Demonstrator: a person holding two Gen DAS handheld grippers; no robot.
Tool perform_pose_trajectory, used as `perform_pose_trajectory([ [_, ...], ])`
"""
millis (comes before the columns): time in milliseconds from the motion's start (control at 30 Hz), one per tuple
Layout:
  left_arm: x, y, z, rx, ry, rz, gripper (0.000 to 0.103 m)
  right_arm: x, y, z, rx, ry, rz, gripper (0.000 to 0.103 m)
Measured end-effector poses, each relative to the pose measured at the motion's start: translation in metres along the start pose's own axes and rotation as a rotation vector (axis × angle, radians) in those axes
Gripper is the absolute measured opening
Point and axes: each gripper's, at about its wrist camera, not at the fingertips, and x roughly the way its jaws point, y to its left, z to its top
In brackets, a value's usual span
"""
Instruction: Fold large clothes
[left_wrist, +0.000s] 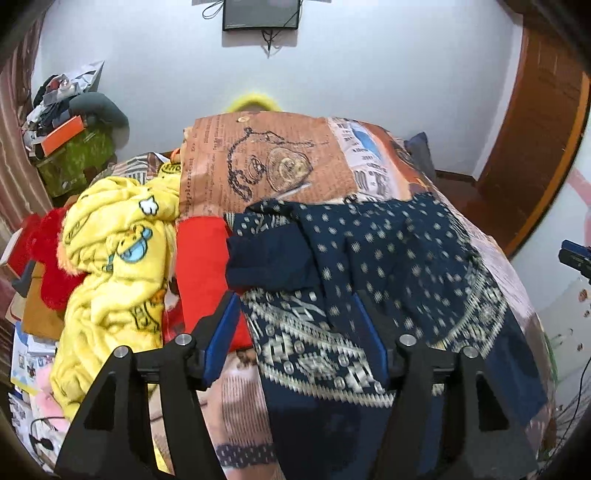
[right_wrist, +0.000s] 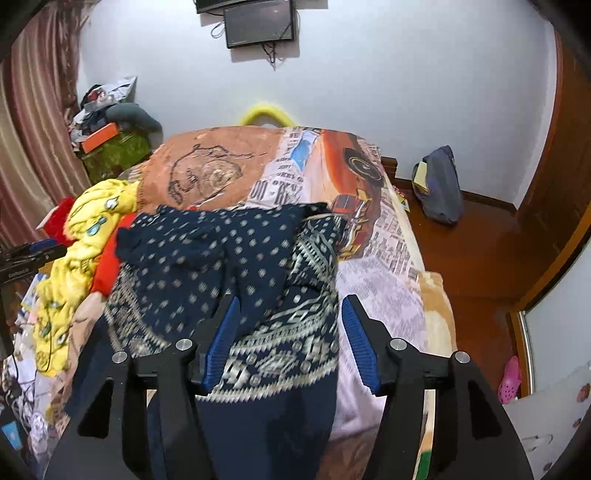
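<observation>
Navy-blue patterned cloth garment, dotted above and banded with pale geometric print below, lies rumpled across the near half of the newspaper-print bedspread, beside a yellow cartoon fleece. It looks light, limp and likely to slide. Left gripper and right gripper hover over it, fingers apart, holding nothing. Best taken at the hem corners near the bed's front edge.
</observation>
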Motion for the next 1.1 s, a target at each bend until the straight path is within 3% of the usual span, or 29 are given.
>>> perform_pose_trajectory([
  [200,-0.005,0.007,-0.045,-0.008,0.065,-0.026,0.063,-0.004,0.012,-0.040,-0.040,0.051,-0.016,0.054],
  [400,0.020,0.022,-0.103,-0.034,0.223,-0.027,0.063,0.012,0.013,-0.085,-0.048,0.161,-0.017,0.054],
  [567,0.037,0.029,-0.150,-0.096,0.342,-0.089,0.063,0.026,0.005,-0.124,-0.006,0.245,-0.028,0.054],
  [633,0.045,0.030,-0.169,-0.138,0.397,-0.147,0.063,0.034,-0.003,-0.140,0.027,0.282,-0.031,0.054],
  [767,0.053,0.026,-0.188,-0.178,0.424,-0.193,0.064,0.039,-0.017,-0.162,0.141,0.319,-0.004,0.054],
  [933,0.058,0.033,-0.199,-0.322,0.418,-0.279,0.063,0.038,-0.026,-0.167,0.235,0.297,0.065,0.054],
  [1033,0.060,0.037,-0.205,-0.400,0.408,-0.355,0.049,0.043,-0.019,-0.165,0.225,0.290,0.100,0.054],
  [1100,0.057,0.032,-0.204,-0.388,0.392,-0.376,0.035,0.046,-0.012,-0.164,0.210,0.279,0.115,0.047],
])
